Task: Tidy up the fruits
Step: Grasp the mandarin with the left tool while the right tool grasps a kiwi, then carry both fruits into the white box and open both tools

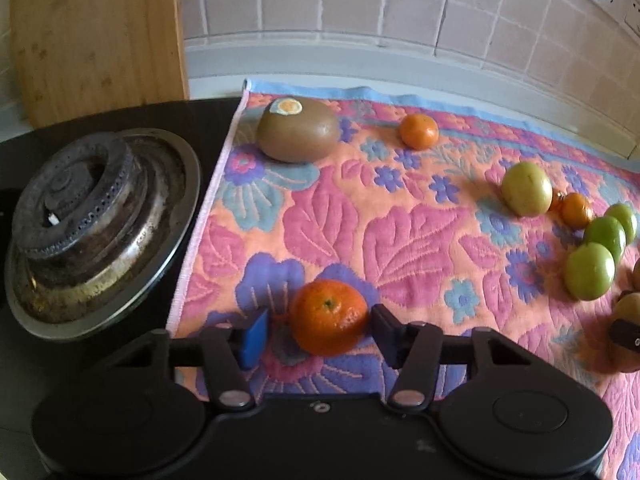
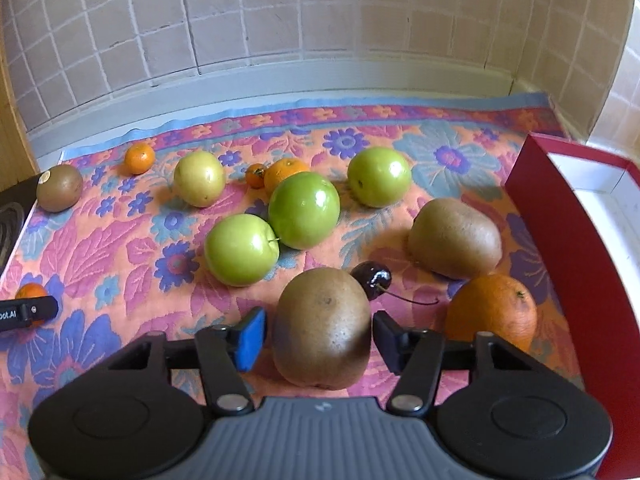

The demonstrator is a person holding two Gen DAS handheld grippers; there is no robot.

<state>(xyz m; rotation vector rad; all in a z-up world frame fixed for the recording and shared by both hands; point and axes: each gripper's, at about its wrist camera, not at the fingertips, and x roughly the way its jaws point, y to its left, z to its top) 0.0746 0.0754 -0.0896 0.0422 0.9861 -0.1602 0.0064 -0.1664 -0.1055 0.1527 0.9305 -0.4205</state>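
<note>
Orange fruit first: a mandarin (image 1: 329,317) lies on the flowered cloth (image 1: 420,232) between the fingers of my left gripper (image 1: 320,330). The jaws stand wide; the black finger at 3 o'clock sits just beside the peel, the blue pad (image 1: 256,336) at 9 o'clock stands apart from it. I cannot tell whether the black finger touches.

My right gripper (image 2: 320,334) is likewise spread wide around a brown kiwi (image 2: 323,328) resting on the cloth, with a gap showing on each side.

From the right wrist view: a dark cherry (image 2: 374,278) lies just beyond the kiwi at 1 o'clock, a second kiwi (image 2: 456,238) farther at 2 o'clock, an orange (image 2: 492,308) at 3 o'clock. Three green apples (image 2: 304,210) cluster at 12 o'clock, with a yellow apple (image 2: 199,178) at 11 o'clock. A red box (image 2: 560,216) with a white inside stands at the cloth's 3 o'clock edge.

From the left wrist view: a stickered kiwi (image 1: 298,130) at 12 o'clock, a small mandarin (image 1: 419,131) at 1 o'clock, a gas burner (image 1: 96,220) at 10 o'clock, off the cloth.
</note>
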